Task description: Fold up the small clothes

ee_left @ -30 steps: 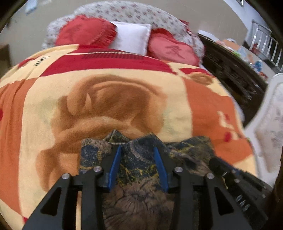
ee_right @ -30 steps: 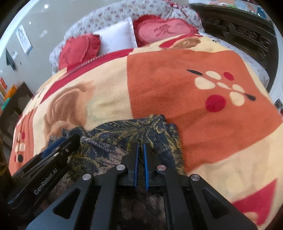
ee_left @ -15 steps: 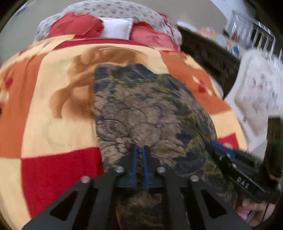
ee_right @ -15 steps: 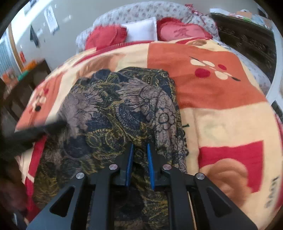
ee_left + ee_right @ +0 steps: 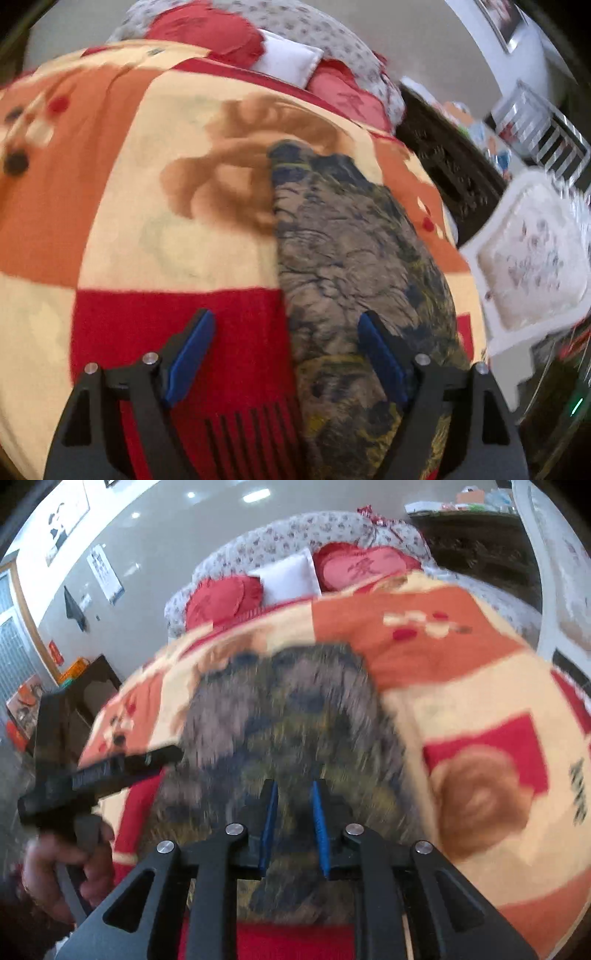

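— Cloth first: the patterned garment (image 5: 354, 258) lies on the bed's blanket (image 5: 177, 236), long axis running away toward the pillows (image 5: 288, 59).

— And the left hand-held gripper (image 5: 286, 356)?

— Just opening, wide now, straddling the garment's left edge, gripping nothing.

— The right hand-held gripper (image 5: 293, 823)?

— Directly over the near end, nearer the middle; jaws opening too, slightly parted, cloth beneath, seemingly released.

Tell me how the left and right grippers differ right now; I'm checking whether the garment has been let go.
The left gripper stands wide open, the right gripper only slightly. The left straddles the dark patterned garment edge and red blanket; the right is wholly over the garment. Both have just been opening; neither clamps cloth.
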